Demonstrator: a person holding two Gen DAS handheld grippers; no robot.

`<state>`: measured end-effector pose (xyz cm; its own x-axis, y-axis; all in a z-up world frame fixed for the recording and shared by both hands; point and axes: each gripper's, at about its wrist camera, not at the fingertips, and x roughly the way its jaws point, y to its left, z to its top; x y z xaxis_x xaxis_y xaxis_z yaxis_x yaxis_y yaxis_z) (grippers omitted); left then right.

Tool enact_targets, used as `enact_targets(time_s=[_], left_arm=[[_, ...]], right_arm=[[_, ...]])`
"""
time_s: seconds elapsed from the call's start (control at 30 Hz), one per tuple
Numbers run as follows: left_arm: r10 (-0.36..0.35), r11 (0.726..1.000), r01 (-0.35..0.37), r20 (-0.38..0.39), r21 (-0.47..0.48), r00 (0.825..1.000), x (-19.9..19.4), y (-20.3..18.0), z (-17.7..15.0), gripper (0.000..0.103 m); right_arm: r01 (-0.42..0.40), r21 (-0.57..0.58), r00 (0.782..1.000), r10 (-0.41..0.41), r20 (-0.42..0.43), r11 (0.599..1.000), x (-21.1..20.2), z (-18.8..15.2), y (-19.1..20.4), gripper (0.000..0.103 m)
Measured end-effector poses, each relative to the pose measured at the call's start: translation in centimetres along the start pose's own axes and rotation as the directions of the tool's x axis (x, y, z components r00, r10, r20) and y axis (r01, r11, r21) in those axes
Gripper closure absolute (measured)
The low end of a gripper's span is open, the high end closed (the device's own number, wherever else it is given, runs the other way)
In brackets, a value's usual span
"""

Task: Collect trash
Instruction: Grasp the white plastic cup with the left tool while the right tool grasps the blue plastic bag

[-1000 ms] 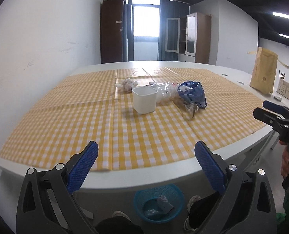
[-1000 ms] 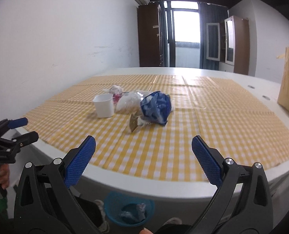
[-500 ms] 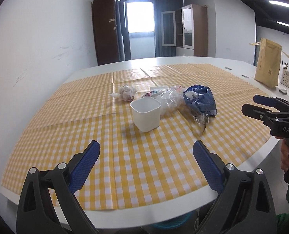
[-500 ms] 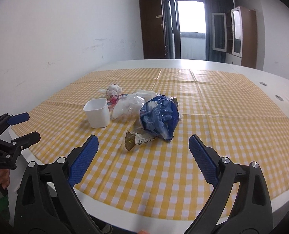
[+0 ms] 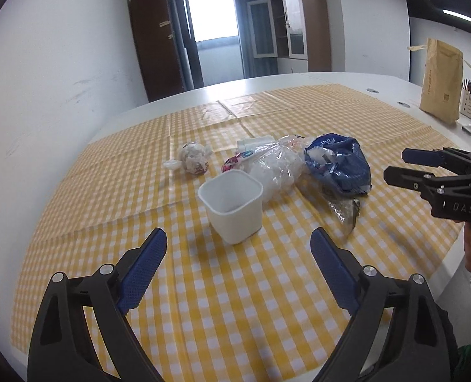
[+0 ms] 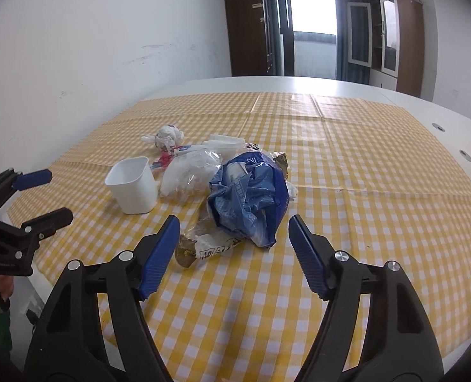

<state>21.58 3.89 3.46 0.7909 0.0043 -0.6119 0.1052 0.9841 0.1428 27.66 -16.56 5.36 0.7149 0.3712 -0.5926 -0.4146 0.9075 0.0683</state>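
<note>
On yellow checked tablecloth (image 5: 235,302), trash (image 6: 245,191) lies clustered.

Bare tablecloth (image 6: 267,302) before trash pile (image 6: 248,197) (clustered)

Two low wrist views, shared trash pile (image 5: 286,165)

The left hand-held gripper (image 5: 238,248) and right hand-held gripper (image 6: 234,237) are showing black frames, ribbed blue pads, silver screws, and white "DAS" lettering; the person is wearing green.
</note>
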Motion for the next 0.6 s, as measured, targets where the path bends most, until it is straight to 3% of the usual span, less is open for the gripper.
enact_targets(time_s=[0.07,0.27,0.5,0.6], left_arm=[[-0.008,1.0,0.009,-0.016,0.019,1.0,1.1,-0.1,0.8,0.014],[-0.03,0.989,0.046,-0.114,0.139,0.993,5.8,-0.4,2.5,0.017],[-0.006,0.961,0.043,-0.132,0.274,0.991,7.7,-2.2,3.2,0.021],[0.003,0.957,0.053,-0.191,0.285,0.982,9.4,-2.8,3.2,0.04]], right_arm=[[-0.004,0.004,1.0,0.004,-0.014,1.0,0.7,0.4,-0.3,0.038],[-0.016,0.008,0.998,0.016,-0.064,1.0,2.7,1.4,-0.9,0.053],[-0.035,-0.003,0.994,0.035,-0.107,0.999,4.4,1.9,-0.9,0.062],[-0.028,-0.004,0.993,0.028,-0.112,1.0,5.0,1.7,-0.7,0.073]])
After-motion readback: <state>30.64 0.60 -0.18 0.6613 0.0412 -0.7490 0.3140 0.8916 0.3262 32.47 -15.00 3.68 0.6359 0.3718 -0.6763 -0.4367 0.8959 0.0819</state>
